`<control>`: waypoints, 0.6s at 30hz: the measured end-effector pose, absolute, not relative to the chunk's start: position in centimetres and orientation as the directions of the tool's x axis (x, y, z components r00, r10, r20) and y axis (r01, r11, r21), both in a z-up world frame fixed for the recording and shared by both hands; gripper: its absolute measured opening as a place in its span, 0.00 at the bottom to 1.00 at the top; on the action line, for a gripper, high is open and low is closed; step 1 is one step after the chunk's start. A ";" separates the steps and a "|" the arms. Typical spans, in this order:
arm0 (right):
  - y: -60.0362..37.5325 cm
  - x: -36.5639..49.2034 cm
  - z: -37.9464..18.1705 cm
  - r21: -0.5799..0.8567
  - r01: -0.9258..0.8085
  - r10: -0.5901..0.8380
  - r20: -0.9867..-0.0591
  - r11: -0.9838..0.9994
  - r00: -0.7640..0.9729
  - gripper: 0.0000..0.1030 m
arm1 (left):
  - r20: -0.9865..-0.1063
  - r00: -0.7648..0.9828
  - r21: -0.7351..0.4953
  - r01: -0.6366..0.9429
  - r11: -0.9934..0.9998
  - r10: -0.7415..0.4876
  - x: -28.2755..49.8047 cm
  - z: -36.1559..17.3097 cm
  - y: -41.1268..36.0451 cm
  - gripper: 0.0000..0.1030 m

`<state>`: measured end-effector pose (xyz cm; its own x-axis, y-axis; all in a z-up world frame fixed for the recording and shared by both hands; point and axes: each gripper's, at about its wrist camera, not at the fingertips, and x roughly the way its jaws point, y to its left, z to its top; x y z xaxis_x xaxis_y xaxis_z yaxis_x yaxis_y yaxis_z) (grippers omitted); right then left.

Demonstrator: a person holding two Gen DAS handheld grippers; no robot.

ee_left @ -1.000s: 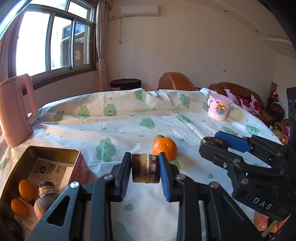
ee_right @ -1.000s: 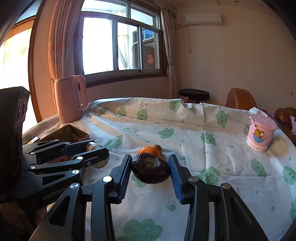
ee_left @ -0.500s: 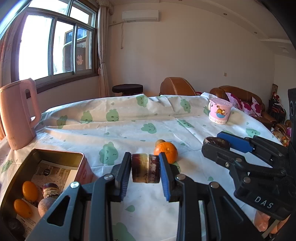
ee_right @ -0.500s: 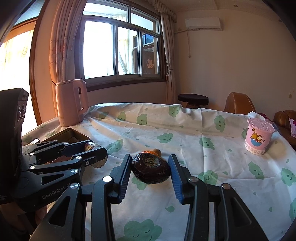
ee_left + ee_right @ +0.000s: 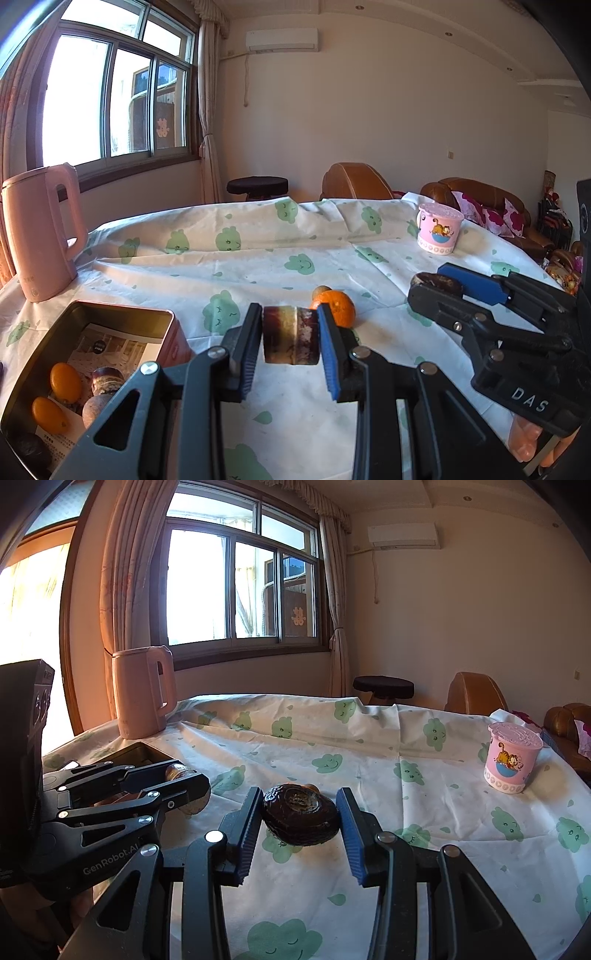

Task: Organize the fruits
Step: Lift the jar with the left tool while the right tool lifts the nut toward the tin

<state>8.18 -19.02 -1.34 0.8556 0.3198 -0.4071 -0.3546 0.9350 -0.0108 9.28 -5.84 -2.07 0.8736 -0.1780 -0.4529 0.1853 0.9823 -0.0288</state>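
My left gripper (image 5: pixel 290 325) is shut on a short brown banded cylinder (image 5: pixel 290 341), held above the tablecloth to the right of an open metal tin (image 5: pixel 114 316). In the tin lie two small orange fruits (image 5: pixel 65 382), another banded piece (image 5: pixel 107 378) and darker round fruits. An orange (image 5: pixel 338 310) with a small brown fruit (image 5: pixel 320 291) behind it sits on the cloth past the cylinder. My right gripper (image 5: pixel 301 808) is shut on a dark wrinkled fruit (image 5: pixel 301 821), also off the table. Each gripper shows in the other's view: the right gripper (image 5: pixel 430 286), the left gripper (image 5: pixel 186 777).
A pink kettle (image 5: pixel 37 229) stands at the table's far left, behind the tin. A pink cartoon cup (image 5: pixel 439 229) stands at the far right. The table (image 5: pixel 258 258) wears a white cloth with green prints. A stool and brown armchairs stand beyond it.
Both grippers keep their hold. The views have tipped up slightly, so the table sits lower in frame. In the right wrist view the orange is now hidden behind the dark fruit.
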 end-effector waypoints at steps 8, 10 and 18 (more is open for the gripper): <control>-19.1 7.9 -1.2 -0.013 -0.351 0.318 -0.392 0.936 0.863 0.42 | -0.427 0.888 -0.023 0.176 0.984 -0.169 8.7 -1.8 -5.8 0.31; -19.1 7.8 -1.2 -0.014 -0.350 0.318 -0.389 0.937 0.865 0.42 | -0.421 0.892 -0.021 0.174 0.985 -0.167 8.6 -1.8 -5.7 0.31; -19.3 7.2 -1.0 -0.023 -0.344 0.314 -0.358 0.939 0.879 0.42 | -0.394 0.906 -0.013 0.161 0.987 -0.153 8.1 -1.6 -5.7 0.31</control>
<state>7.21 -19.26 -0.95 0.8793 0.3140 -0.3580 -0.3444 0.9385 -0.0228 8.08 -5.71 -1.57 0.9065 -0.1531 -0.3936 0.1611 0.9868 -0.0128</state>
